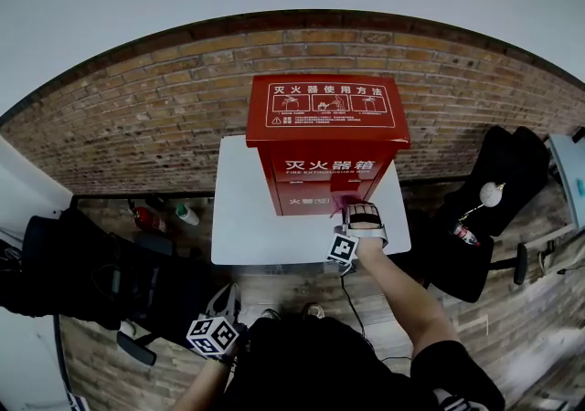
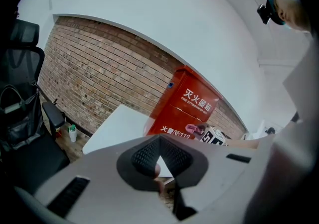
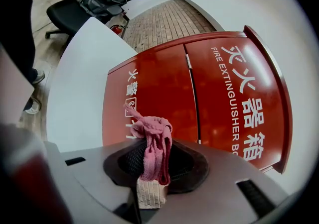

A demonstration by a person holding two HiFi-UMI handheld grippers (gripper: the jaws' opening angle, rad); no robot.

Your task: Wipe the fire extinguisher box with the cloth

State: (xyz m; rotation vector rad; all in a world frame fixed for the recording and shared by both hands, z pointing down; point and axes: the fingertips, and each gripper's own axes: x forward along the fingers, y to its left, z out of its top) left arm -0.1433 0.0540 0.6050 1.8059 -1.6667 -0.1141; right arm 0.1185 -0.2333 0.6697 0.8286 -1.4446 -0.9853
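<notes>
A red fire extinguisher box point(image 1: 327, 144) with white lettering stands on a white table point(image 1: 247, 217); it also fills the right gripper view point(image 3: 199, 93) and shows in the left gripper view point(image 2: 184, 103). My right gripper point(image 1: 358, 214) is shut on a pink cloth point(image 3: 152, 146), held at the lower front of the box, the cloth point(image 1: 345, 205) touching or nearly touching the door. My left gripper point(image 1: 219, 331) hangs low by the person's body, far from the box; in its own view its jaws point(image 2: 159, 161) meet with nothing between them.
A brick wall point(image 1: 137, 108) runs behind the table. Black office chairs point(image 1: 82, 272) stand left and another point(image 1: 494, 190) right. A small red extinguisher point(image 1: 148, 219) and a bottle point(image 1: 186, 214) sit on the wooden floor left of the table.
</notes>
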